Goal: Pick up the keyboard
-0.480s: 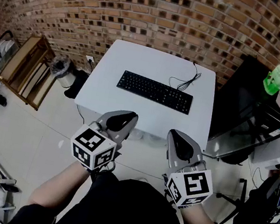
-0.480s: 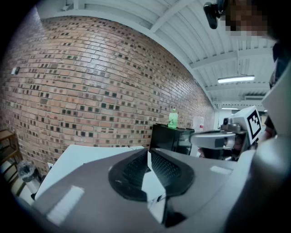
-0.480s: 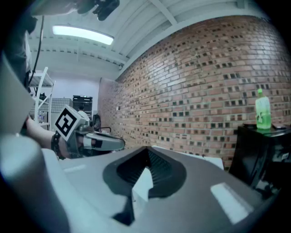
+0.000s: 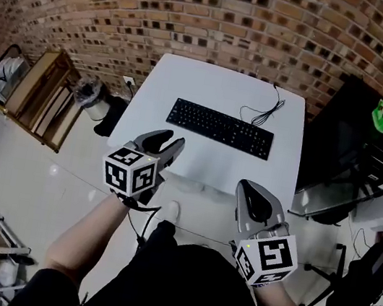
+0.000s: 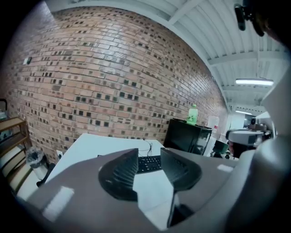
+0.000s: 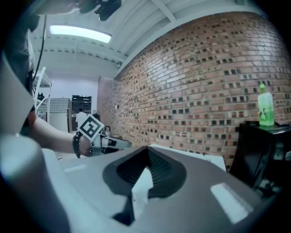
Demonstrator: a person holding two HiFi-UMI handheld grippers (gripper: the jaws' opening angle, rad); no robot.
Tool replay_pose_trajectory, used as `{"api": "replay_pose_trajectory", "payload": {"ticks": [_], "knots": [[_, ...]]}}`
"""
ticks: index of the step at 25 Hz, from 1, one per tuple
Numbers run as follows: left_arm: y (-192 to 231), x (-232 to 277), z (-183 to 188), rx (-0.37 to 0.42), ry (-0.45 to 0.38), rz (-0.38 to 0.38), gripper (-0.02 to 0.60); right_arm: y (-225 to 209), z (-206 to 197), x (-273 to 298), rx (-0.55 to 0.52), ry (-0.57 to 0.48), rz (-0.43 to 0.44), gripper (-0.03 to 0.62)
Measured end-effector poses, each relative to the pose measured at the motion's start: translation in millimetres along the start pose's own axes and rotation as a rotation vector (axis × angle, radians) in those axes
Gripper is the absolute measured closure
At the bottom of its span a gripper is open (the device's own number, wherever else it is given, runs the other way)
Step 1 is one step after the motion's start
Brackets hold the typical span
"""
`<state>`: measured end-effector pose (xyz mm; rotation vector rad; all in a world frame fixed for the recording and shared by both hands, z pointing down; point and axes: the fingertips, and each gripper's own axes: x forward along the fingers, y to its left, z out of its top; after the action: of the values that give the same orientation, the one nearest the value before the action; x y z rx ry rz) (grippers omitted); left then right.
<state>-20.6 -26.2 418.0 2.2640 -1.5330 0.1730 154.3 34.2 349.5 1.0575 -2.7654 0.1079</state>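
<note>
Holds left gripper [image 4: 169,140] by white table's [image 4: 189,82] near left corner, jaws apart, nothing between. Holds right gripper [image 4: 249,190] by near edge toward right corner, jaws pressed together, empty. Leaves black keyboard [image 4: 219,128] flat mid-table, cable [image 4: 261,113] curling toward far right corner.

keyboard [image 4: 219,128]: black, flat on white table [image 4: 210,86] | left gripper [image 4: 171,140]: jaws apart, empty, over near edge | right gripper [image 4: 249,188]: jaws together, empty
</note>
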Motion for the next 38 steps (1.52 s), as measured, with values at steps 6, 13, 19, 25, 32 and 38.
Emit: {"api": "replay_pose_trajectory", "payload": {"ticks": [6,13,19,25,32,38], "knots": [[79.2,47.9,-6.1,-0.125,0.069,0.007,0.351,-13.3,0.5,37.6,0.024,0.035,-0.054,0.594],[158.2,103.5,-26.2,-0.182,0.213,0.015,0.301,-30.1,6.1,89.8,0.062,0.069,-0.134,0.594],[208.4,143.7,-52.5,-0.185,0.342,0.043,0.278,-34.9,3.4,123.6,0.083,0.107,-0.172,0.594],[230.7,173.7,-79.7,-0.199,0.429,0.006,0.275,-33.7,-2.3,146.6,0.111,0.139,-0.208,0.594],[246.6,194.9,-111.5,-0.294,0.505,-0.052,0.275,-32.7,-3.8,165.0,0.129,0.162,-0.229,0.594],[246.0,205.1,-120.7,-0.363,0.537,-0.122,0.290,-35.0,-6.6,173.0,0.144,0.175,-0.247,0.594]]}}
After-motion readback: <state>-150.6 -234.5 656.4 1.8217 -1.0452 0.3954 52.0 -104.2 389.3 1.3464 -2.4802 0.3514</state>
